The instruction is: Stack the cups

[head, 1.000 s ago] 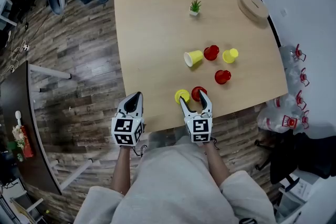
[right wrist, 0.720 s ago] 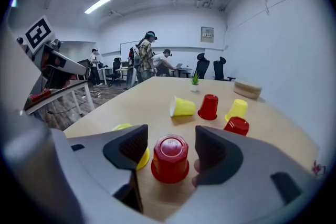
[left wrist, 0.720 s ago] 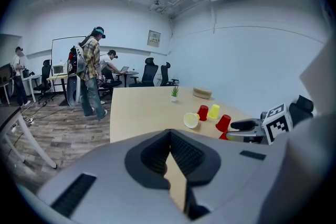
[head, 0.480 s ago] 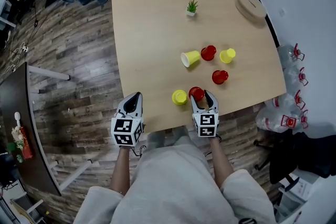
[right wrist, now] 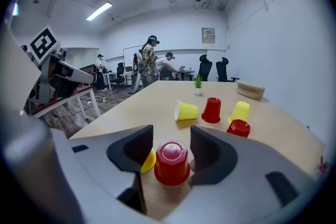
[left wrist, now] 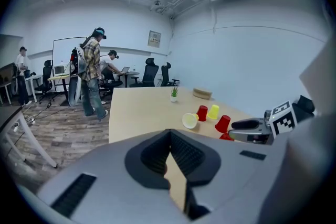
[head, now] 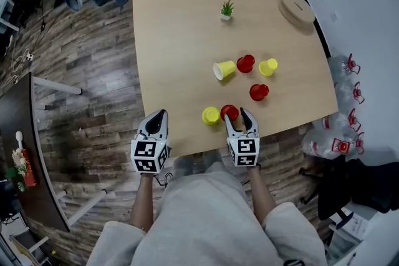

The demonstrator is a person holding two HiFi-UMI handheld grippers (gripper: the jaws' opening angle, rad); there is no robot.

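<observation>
Several red and yellow cups stand on the light wooden table [head: 181, 40]. Nearest me, an upside-down red cup [head: 229, 112] [right wrist: 171, 162] sits between the tips of my right gripper [head: 239, 116] [right wrist: 171, 138]. Its jaws have just been closing round the cup, and a thin gap still shows on each side. A yellow cup [head: 211, 115] [right wrist: 149, 161] stands just left of the red one. Farther off are a yellow cup on its side [head: 224, 69], a red cup [head: 245, 63], a yellow cup [head: 269, 66] and a red cup [head: 259, 92]. My left gripper [head: 162, 114] [left wrist: 169, 134] is shut and empty over the table's near left corner.
A small potted plant [head: 227, 9] and a round wooden block [head: 298, 9] sit at the table's far side. Water bottles [head: 340, 137] lie on the floor to the right. Several people [left wrist: 94, 71] stand by desks and chairs beyond the table.
My right gripper's jaws have narrowed round the near red cup, and the gripper has edged forward over it. The left gripper has stayed where it was.
</observation>
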